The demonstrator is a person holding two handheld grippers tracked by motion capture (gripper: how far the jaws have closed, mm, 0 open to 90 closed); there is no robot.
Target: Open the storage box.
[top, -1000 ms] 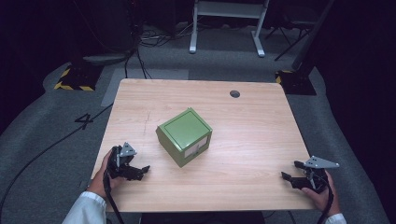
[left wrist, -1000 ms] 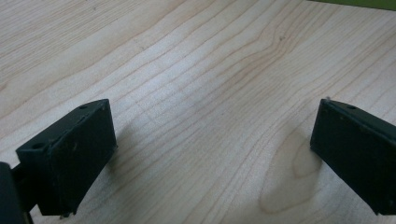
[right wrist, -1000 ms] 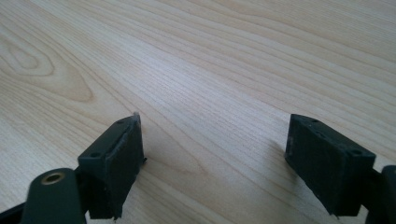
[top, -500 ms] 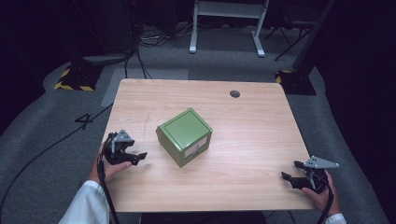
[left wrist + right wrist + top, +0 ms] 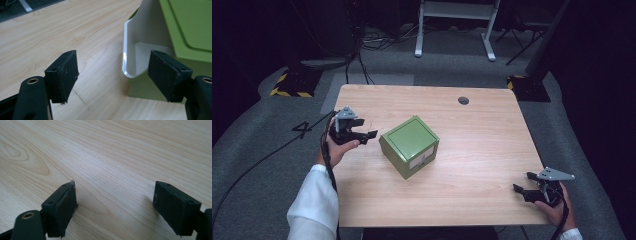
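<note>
left gripper [image 5: 367, 134]: held in the left hand [image 5: 336, 149] above the table's [image 5: 492, 135] left side, jaws wide apart, nothing between them. in the left gripper view the pads [image 5: 63, 76] frame bare wood and the near corner of the box [image 5: 185, 30]; the right pad sits just in front of the box's lower green wall, contact cannot be confirmed. a white panel [image 5: 140, 47] with a rounded lip stands against the box's side, possibly a drawer front or insert, the view is too close to say which

right gripper [image 5: 521, 190]: held in the right hand [image 5: 557, 207] at the table's near right corner, well apart from the box, jaws spread, empty. in the right gripper view its pads [image 5: 62, 207] sit low over plain wood grain

box [image 5: 409, 146]: green cube, near the table's centre, turned corner-on to the person, lid flat, a pale label on its near right face. a small dark round disc [image 5: 463, 100] lies in the tabletop toward the far edge. a white sleeve [image 5: 312, 205] covers the left forearm
</note>
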